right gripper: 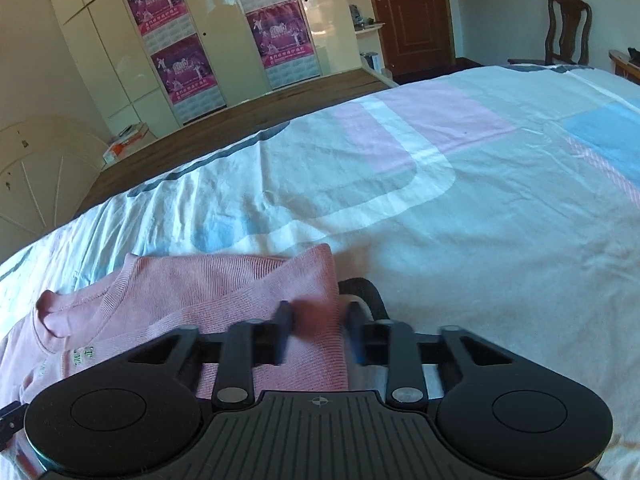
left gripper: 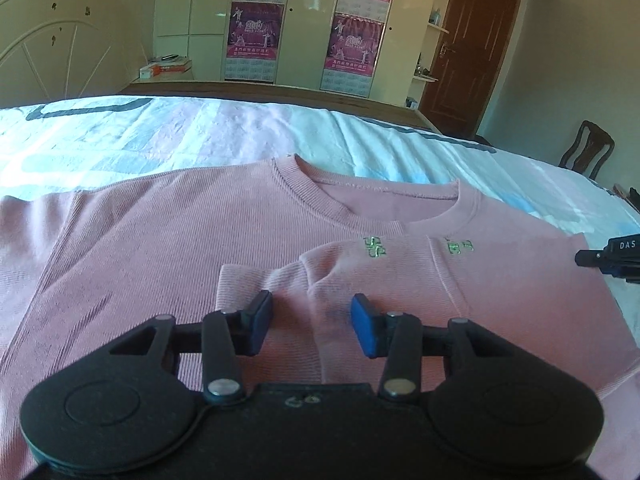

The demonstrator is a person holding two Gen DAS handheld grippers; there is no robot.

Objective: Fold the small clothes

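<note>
A small pink sweater (left gripper: 168, 240) with green lettering lies flat on the bed, its right sleeve folded in across the chest. My left gripper (left gripper: 312, 328) is open just above the folded sleeve cuff (left gripper: 256, 284), holding nothing. In the right wrist view the sweater's (right gripper: 224, 292) folded right edge lies between the fingers of my right gripper (right gripper: 316, 332), which is open and low over the fabric. The right gripper's tip also shows in the left wrist view (left gripper: 612, 258) at the sweater's right edge.
The bed sheet (right gripper: 440, 200) is white with pink, blue and grey patches. A white headboard (left gripper: 52, 48) stands at the left, wardrobes with purple posters (left gripper: 256, 40) behind, a brown door (left gripper: 472, 40) and a wooden chair (right gripper: 568, 32) at the right.
</note>
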